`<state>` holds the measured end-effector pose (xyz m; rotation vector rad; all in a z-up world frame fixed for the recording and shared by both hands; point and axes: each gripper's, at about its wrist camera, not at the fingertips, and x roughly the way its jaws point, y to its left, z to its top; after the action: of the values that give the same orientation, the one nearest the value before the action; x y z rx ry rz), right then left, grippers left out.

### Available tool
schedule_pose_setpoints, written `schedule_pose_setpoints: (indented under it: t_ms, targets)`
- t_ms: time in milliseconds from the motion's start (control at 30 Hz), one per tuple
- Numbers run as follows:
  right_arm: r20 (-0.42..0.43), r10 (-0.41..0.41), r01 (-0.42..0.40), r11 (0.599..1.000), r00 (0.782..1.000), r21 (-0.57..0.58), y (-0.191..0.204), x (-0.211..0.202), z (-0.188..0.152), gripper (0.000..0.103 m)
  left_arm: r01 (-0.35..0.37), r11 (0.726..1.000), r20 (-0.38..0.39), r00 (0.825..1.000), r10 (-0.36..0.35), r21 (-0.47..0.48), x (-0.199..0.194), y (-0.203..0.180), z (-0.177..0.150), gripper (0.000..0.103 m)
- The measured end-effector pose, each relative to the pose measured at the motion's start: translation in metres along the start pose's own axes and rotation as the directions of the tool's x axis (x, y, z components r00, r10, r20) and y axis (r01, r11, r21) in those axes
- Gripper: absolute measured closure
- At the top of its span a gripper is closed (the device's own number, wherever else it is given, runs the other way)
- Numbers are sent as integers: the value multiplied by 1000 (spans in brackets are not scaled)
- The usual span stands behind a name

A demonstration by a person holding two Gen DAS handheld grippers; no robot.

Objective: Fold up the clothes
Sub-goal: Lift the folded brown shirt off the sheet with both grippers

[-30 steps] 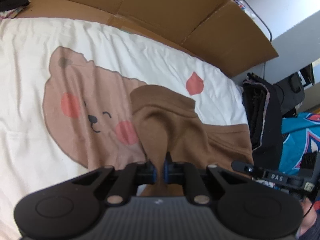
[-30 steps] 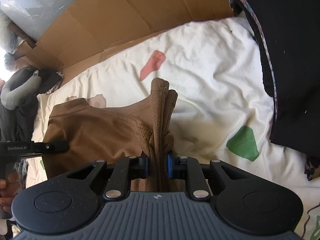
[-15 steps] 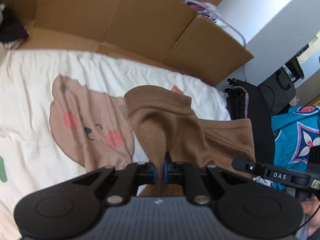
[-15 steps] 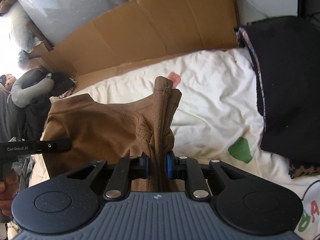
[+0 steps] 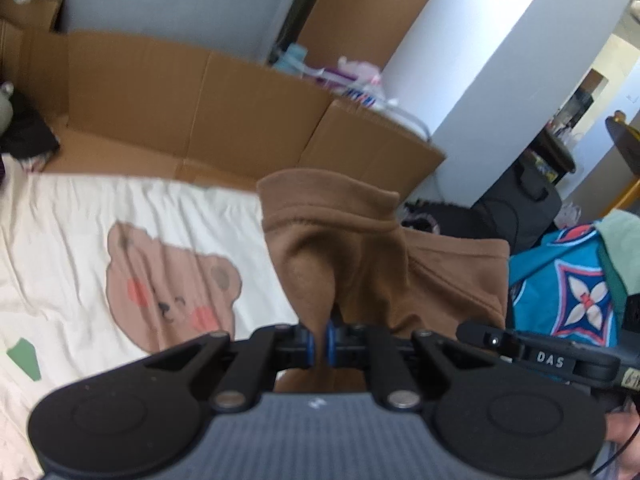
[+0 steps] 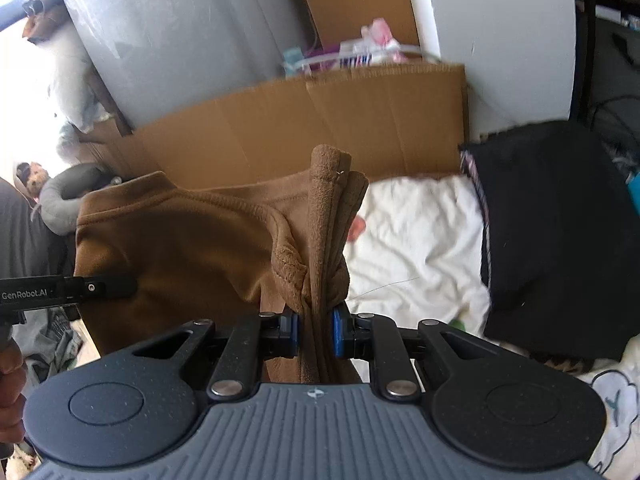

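Since a second ago I have raised both grippers, so the brown fleece garment (image 5: 340,240) that sagged toward the cream bear-print bedsheet (image 5: 80,240) now hangs clear above it, with the cardboard panels (image 5: 160,92) at twelve o'clock filling more of each view. My left gripper (image 5: 319,342) has its fingers clamped on a thin pinch of the hem; my right gripper (image 6: 315,330) has its fingers shut on a thick bunched corner (image 6: 320,264). I hold the two points apart and level so the cloth stretches between them and drapes flat, ready to be laid down squarely. The black folded pile (image 6: 560,232) sits at three o'clock.
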<state>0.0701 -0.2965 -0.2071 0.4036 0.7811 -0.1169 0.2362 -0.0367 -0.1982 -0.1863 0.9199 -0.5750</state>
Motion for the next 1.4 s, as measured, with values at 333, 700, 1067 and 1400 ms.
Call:
schedule_pose_setpoints:
  t_ms: [333, 700, 1067, 1400]
  targets:
    - [120, 0, 6, 999, 993, -45, 23, -83, 49, 88, -6, 999, 94, 996, 0, 54, -69, -55, 42, 97]
    - [220, -25, 43, 996, 975, -76, 50, -176, 114, 88, -6, 995, 171, 985, -11, 99, -151, -113, 91, 97]
    - [275, -25, 52, 994, 961, -91, 69, -249, 132, 88, -3, 990, 202, 979, -26, 142, -215, -164, 106, 97]
    - [313, -43, 78, 992, 949, -103, 47, -280, 129, 88, 10, 986, 199, 979, -43, 165, -214, -200, 102, 97]
